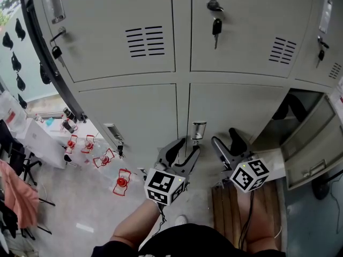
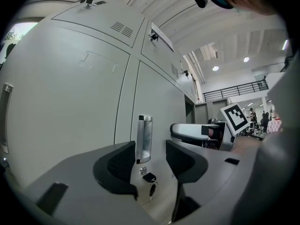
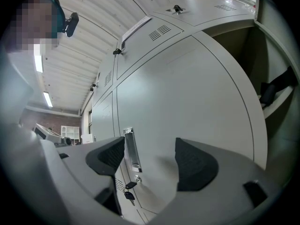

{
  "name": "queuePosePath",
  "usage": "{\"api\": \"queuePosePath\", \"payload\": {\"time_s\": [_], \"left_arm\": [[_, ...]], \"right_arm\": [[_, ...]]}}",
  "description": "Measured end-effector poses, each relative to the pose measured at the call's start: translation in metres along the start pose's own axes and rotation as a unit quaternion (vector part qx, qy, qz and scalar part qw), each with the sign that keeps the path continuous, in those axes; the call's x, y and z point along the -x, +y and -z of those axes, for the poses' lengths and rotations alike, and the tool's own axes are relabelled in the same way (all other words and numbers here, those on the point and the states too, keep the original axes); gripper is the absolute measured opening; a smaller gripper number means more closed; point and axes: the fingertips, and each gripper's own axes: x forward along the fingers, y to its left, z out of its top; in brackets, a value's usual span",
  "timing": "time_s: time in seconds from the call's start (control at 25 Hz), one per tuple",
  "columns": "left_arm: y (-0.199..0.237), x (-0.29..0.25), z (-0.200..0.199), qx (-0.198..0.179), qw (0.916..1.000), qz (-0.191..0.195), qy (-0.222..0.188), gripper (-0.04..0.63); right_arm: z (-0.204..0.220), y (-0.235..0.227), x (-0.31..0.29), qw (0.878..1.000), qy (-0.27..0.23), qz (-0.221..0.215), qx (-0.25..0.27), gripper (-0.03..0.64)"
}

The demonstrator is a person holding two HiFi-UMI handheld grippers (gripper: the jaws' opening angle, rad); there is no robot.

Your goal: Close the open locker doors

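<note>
I face a bank of grey lockers. The lower middle door (image 1: pixel 230 108) is shut; its metal handle (image 1: pixel 199 130) and hanging key (image 2: pixel 151 179) lie just beyond my jaws. My left gripper (image 1: pixel 185 150) is open and empty, with the handle (image 2: pixel 144 138) showing through the gap ahead. My right gripper (image 1: pixel 226 141) is also open and holds nothing, pointing at the same door close beside the handle (image 3: pixel 131 150). The lower right locker door (image 1: pixel 311 143) stands open, showing a dark compartment (image 3: pixel 276 88). At the upper left another door (image 1: pixel 48 15) stands swung out.
Upper doors carry keys (image 1: pixel 216 27) and vent slots (image 1: pixel 144 40). On the floor at the left lie several red-and-white items (image 1: pixel 107 157), with a pink cloth (image 1: pixel 19 197) farther left. A wooden board (image 1: pixel 236 208) lies below the right gripper.
</note>
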Motion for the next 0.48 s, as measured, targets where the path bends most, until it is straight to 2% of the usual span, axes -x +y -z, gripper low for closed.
{"api": "queuePosePath", "payload": {"time_s": [0.28, 0.48], "left_arm": [[-0.014, 0.004, -0.005, -0.003, 0.9999, 0.009, -0.002, 0.220], [-0.044, 0.000, -0.011, -0.014, 0.9995, 0.028, -0.003, 0.219]], "right_arm": [[-0.001, 0.001, 0.005, 1.000, -0.001, -0.005, -0.008, 0.336], [-0.015, -0.005, 0.032, 1.000, -0.014, 0.001, -0.007, 0.337]]}}
